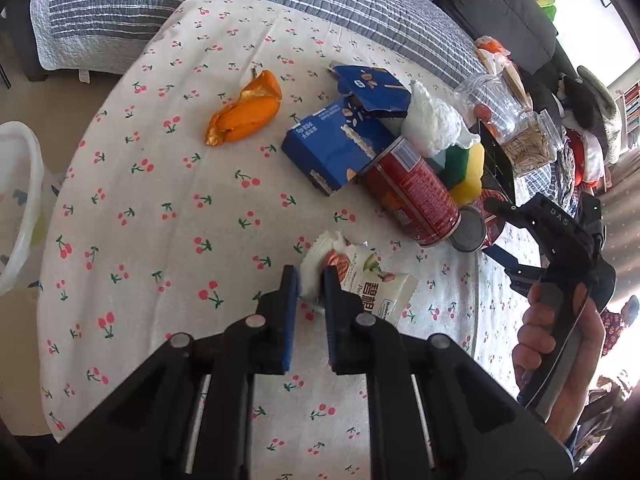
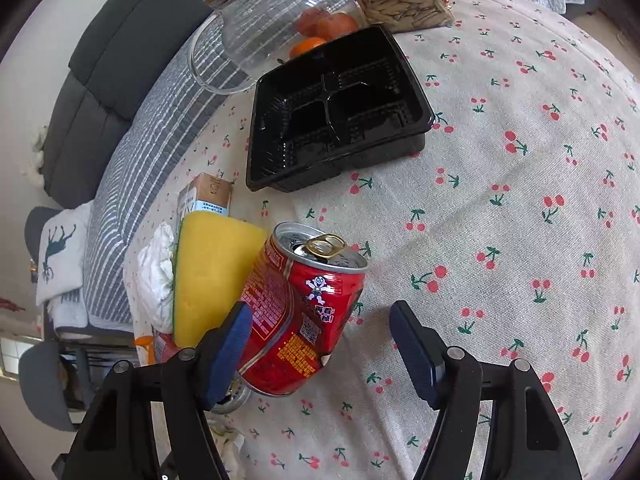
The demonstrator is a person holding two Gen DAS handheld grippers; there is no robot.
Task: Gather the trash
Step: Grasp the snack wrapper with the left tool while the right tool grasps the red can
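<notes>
In the left wrist view, my left gripper (image 1: 311, 284) is shut on the crumpled white end of a snack wrapper (image 1: 376, 284) lying on the cherry-print tablecloth (image 1: 160, 208). In the right wrist view, a tilted red drink can (image 2: 308, 312) with its pull tab up sits between the fingers of my right gripper (image 2: 320, 320). That gripper is open: the left pad is against the can and the right pad stands clear of it. The same gripper (image 1: 496, 206), held by a hand (image 1: 560, 344), shows in the left view beside this can (image 1: 474, 232).
An orange peel (image 1: 244, 112), a torn blue box (image 1: 340, 148), a white tissue wad (image 1: 432, 120), a lying red can (image 1: 412, 192) and a yellow sponge (image 2: 208, 276) crowd the table. A black tray (image 2: 340, 120) and glass jars (image 2: 272, 20) stand behind. A white bin (image 1: 20, 200) sits left.
</notes>
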